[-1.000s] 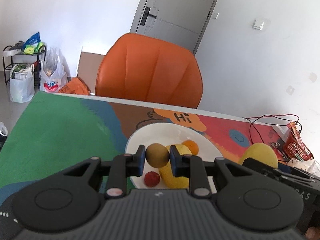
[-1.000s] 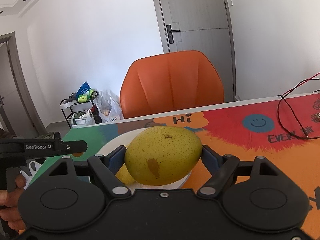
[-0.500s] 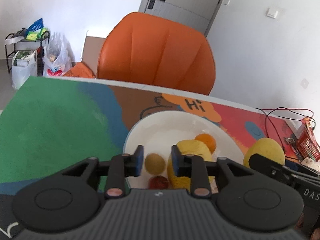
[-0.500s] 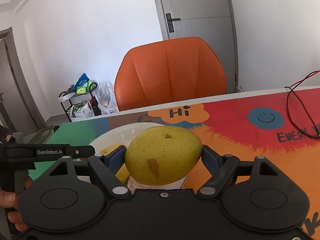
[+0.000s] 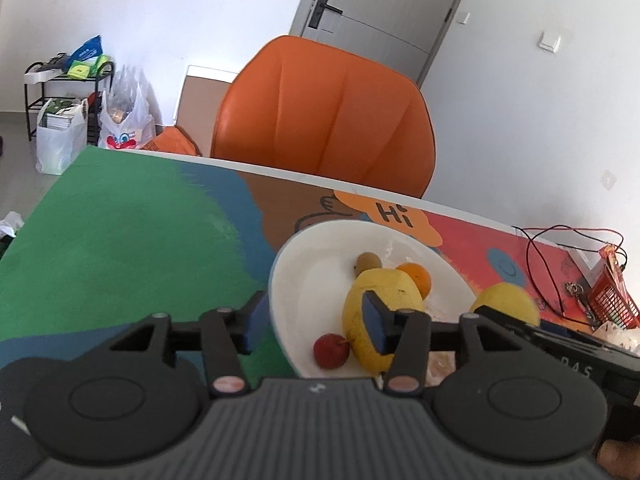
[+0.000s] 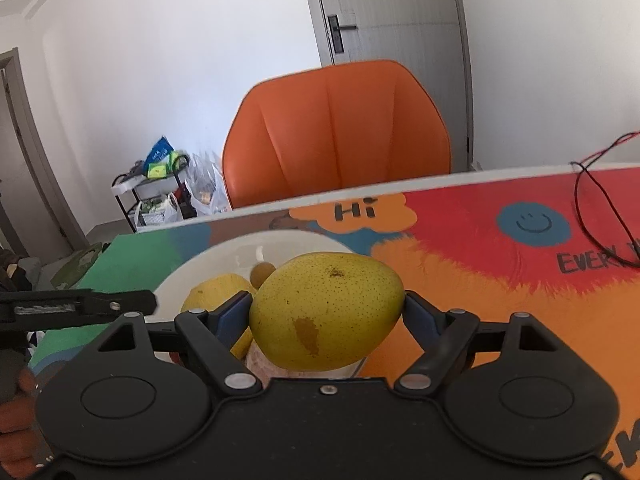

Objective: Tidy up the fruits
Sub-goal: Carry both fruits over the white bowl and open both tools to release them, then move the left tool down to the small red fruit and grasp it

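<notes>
Sitting between right gripper (image 6: 326, 312) pads, pear (image 6: 326, 310) (clamped), above plate (image 6: 224, 254)

White walls, grey door (image 5: 376, 12) shut. Orange chair (image 5: 328, 116) behind colourful table (image 5: 120, 240). Black rack (image 5: 60, 92) and plastic bags (image 5: 124, 120) on grey floor, left. Light switch (image 5: 548, 42) on right wall.

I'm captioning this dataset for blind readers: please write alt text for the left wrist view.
The open left gripper hovers, empty, over a white plate holding a small brown fruit, an orange, a large yellow fruit and a small red fruit. Behind the colourful tablecloth stands an orange chair.
</notes>
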